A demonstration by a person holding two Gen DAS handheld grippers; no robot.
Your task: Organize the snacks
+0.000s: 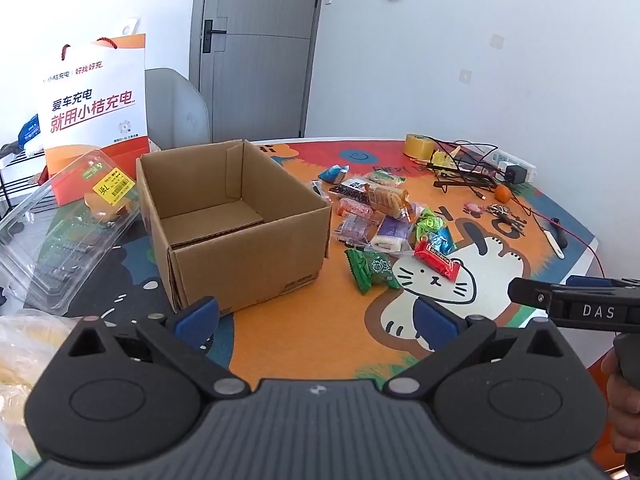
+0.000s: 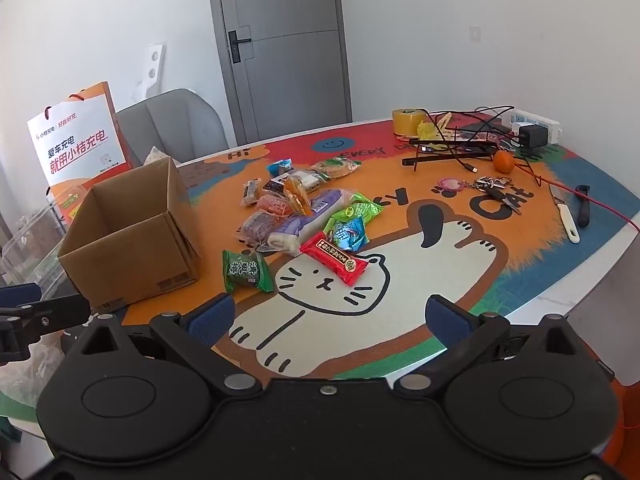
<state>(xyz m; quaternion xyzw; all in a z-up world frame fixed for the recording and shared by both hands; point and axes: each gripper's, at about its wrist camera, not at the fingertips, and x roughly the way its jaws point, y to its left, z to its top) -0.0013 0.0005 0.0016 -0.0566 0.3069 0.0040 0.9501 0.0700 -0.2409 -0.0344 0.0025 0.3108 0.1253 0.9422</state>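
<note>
Only the left wrist view looks into the cardboard box (image 1: 236, 216): its flaps stand up and its brown floor holds nothing. From the right wrist view the same box (image 2: 132, 240) shows mostly its outer walls, at the left of the table (image 2: 560, 280).

Both grippers hang above the near edge of the cat-printed mat, spread wide with nothing between the blue pads. The left gripper (image 1: 316, 320) sits before the box's near right corner; the right gripper (image 2: 328, 320) hovers over the cat's body. Each view catches the other tool at its edge, and the left view alone shows part of a hand (image 1: 622, 408) on the right tool's handle.

The snack pile (image 2: 304, 208) lies just right of the box, in the middle of the table. Nearest are a green packet (image 2: 246, 270) and a red packet (image 2: 334, 262), apart from one another.

The left view alone shows clearly a clear plastic clamshell (image 1: 60, 224) left of the box, with a printed paper bag (image 1: 96, 116) standing behind it. The right view shows more plainly the far right clutter: a roll of yellow tape (image 2: 408, 120), a small orange (image 2: 503, 160), keys (image 2: 496, 190) and a white-handled knife (image 2: 566, 216).
</note>
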